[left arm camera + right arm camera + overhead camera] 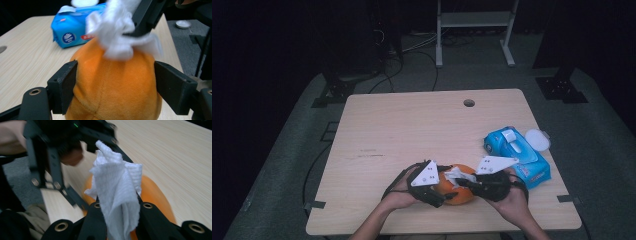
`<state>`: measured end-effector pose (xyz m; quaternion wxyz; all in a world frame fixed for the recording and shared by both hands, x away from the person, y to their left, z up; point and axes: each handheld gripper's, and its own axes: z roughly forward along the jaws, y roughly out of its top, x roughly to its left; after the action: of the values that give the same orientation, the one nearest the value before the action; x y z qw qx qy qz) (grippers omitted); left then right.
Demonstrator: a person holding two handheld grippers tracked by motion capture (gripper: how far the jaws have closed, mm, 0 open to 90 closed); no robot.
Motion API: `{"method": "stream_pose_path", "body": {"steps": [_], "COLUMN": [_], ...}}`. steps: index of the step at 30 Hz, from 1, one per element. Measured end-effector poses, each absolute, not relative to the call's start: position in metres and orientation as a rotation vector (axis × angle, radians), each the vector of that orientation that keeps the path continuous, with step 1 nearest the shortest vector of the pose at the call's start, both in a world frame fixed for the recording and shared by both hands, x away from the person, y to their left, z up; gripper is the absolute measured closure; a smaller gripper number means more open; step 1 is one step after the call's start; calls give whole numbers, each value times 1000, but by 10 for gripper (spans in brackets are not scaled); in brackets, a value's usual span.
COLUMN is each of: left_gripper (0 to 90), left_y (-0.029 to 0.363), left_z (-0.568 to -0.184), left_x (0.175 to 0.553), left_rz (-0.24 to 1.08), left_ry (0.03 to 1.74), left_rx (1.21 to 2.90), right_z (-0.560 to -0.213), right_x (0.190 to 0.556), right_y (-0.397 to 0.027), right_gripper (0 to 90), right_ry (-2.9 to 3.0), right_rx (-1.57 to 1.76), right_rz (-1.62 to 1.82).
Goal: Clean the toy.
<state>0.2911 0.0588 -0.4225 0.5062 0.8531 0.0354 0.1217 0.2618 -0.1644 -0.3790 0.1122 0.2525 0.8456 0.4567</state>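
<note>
1. I am at a pale wooden desk (412, 125), holding a two-fingered tool in each hand at its near edge.
2. A round orange plush toy (457, 192) sits on the desk between my hands, near the front and right of centre.
3. My left fingers (112, 87) are part-way open and clamp the toy's soft sides, one pad on each flank.
4. My right fingers (120, 212) are nearly shut and pinch a crumpled white wet wipe (117, 185), which rests on top of the toy.
5. A blue soft pack of wipes (517, 155) lies on the desk just to the right, its white lid flipped open.
6. To wipe well, I judge I should keep the left grip steady, press the wipe lightly, and stroke across the plush without letting the wipe slip.
</note>
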Motion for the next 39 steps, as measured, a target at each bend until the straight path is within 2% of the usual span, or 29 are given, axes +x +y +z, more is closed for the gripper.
{"method": "stream_pose_path", "body": {"steps": [3,8,16,23,26,28,32,36,39], "left_gripper": [243,242,235,243,176,164,228,233,229], "left_y": [62,61,59,75,72,67,74,89,89], "left_z": [-423,-423,-425,-429,-426,-424,-425,-431,-434], "left_x": [293,294,291,304,303,300,304,314,315], "left_rz": [296,284,285,226,233,254,238,184,173], "left_ry": [85,122,72,163,163,146,165,241,235], "left_rx": [2060,2041,2049,2045,2047,2071,2072,2046,2033], "right_z": [-378,-380,-378,-386,-391,-390,-389,-394,-401], "right_x": [262,271,260,276,277,276,275,281,285], "right_y": [-163,-184,-159,-193,-188,-182,-182,-193,-203], "right_gripper": [823,823,823,824,824,823,823,823,823], "right_ry": [2488,2432,2490,2442,2451,2446,2451,2438,2443], "right_rx": [723,823,712,873,879,860,840,883,954], "right_rz": [1326,1325,1334,1290,1295,1285,1301,1266,1311]}}
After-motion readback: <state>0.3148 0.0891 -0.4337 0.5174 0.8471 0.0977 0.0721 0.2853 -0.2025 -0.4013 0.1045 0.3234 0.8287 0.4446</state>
